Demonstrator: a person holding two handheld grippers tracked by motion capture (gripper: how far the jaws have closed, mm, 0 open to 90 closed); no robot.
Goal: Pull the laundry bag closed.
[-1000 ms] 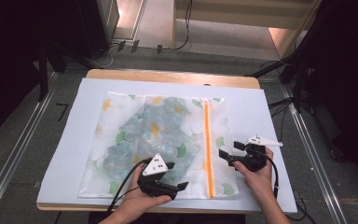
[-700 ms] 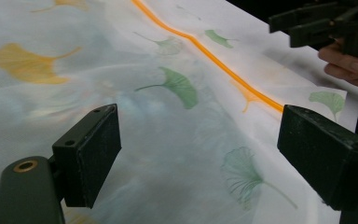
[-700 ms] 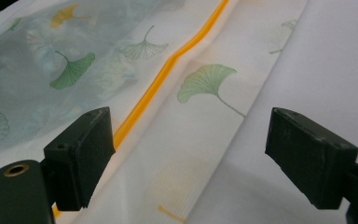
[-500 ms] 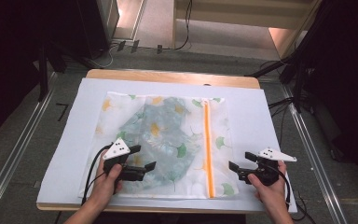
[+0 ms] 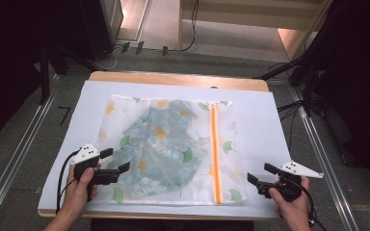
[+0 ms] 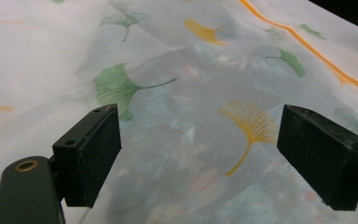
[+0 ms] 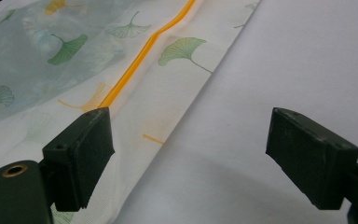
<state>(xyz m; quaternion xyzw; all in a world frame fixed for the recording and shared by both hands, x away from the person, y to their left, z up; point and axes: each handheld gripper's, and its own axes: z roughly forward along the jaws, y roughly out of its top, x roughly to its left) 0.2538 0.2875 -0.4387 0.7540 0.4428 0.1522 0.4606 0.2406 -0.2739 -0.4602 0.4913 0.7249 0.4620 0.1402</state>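
A white mesh bag (image 5: 117, 111) printed with ginkgo leaves lies flat on a white sheet (image 5: 256, 126). An orange zipper (image 5: 215, 149) runs along its right side, and a blue-green garment (image 5: 166, 147) shows through the mesh. My left gripper (image 5: 115, 160) is open over the bag's lower left part, held in a hand. In the left gripper view its jaws stand wide apart just above the mesh (image 6: 191, 84). My right gripper (image 5: 260, 173) is open over the sheet, just right of the bag's lower right corner. In the right gripper view the zipper (image 7: 140, 60) runs off to the upper left.
The sheet covers a wooden table (image 5: 173, 79) whose far edge shows bare. Metal floor rails (image 5: 14, 163) run along both sides. Dark stands and cables (image 5: 308, 96) are beyond the right edge. Bare sheet (image 7: 284, 56) lies right of the bag.
My left gripper has moved left, from the bag's lower middle to its lower left part. My right gripper has pulled back off the bag toward the front right of the sheet.
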